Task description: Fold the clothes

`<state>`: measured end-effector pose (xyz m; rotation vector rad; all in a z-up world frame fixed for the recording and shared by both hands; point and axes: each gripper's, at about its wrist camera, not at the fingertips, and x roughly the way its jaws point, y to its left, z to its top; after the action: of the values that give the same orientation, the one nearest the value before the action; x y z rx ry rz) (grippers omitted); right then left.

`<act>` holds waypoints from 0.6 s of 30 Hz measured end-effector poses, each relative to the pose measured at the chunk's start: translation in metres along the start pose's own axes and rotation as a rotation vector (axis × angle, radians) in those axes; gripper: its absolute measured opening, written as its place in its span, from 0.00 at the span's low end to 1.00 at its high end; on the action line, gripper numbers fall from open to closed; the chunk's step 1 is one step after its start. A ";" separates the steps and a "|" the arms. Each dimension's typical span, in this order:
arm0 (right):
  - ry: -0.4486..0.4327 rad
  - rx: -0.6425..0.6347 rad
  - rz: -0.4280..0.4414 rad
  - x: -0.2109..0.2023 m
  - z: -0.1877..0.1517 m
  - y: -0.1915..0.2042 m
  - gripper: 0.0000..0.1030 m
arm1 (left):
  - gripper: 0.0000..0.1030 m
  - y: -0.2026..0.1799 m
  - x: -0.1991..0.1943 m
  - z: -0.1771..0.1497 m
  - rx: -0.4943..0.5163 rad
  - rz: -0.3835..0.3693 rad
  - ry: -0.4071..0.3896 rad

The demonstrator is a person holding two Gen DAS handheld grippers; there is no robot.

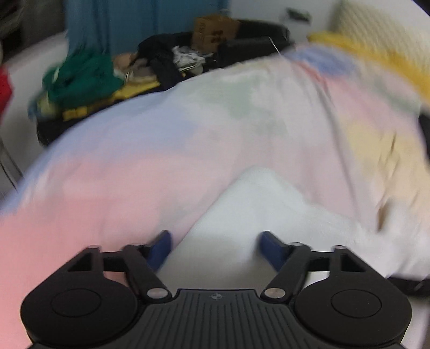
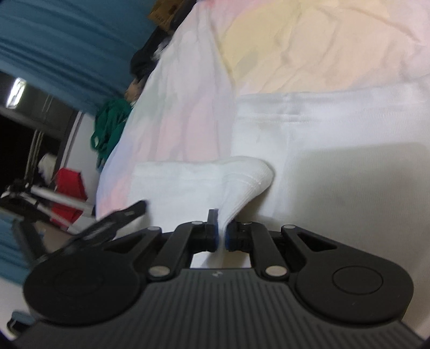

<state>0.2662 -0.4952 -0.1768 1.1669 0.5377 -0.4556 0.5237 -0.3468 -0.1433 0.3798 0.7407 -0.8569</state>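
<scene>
- Teal curtains (image 1: 113, 24) are hanging along the back of the room, with a pale wall beside them.
- Pastel tie-dye bedding (image 1: 188, 139), in blurred pink, blue, green and yellow patches, is covering the bed and looking soft and rumpled.
- Behind it, a dark bag or case (image 1: 242, 45) is lying open, though blur is hiding its exact shape; a heap of clothes is spilling around it, including a green garment (image 1: 80, 77) and yellow pieces, with a brown cardboard piece (image 1: 215, 29) standing at the back.
- A white garment (image 2: 336, 139) is lying flat on the bedding, smooth knit with a stitched hem.
- The right tongs (image 2: 221, 233) are pinching a raised fold of that white garment's hem between their blue pads.
- The left tongs (image 1: 215, 249) are standing wide apart, gripping nothing, over the white cloth's edge.
</scene>
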 end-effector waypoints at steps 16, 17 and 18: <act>-0.128 -0.326 0.081 0.017 0.042 0.003 0.07 | 0.04 -0.054 0.021 0.034 0.117 0.249 -0.084; -0.129 -0.332 0.071 0.019 0.041 0.003 0.07 | 0.05 -0.054 0.027 0.031 0.109 0.256 -0.074; -0.127 -0.341 0.058 0.022 0.040 0.003 0.07 | 0.06 -0.055 0.033 0.027 0.106 0.266 -0.067</act>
<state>0.2916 -0.5334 -0.1757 0.8190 0.4499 -0.3684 0.5066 -0.4139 -0.1488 0.5288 0.5690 -0.6556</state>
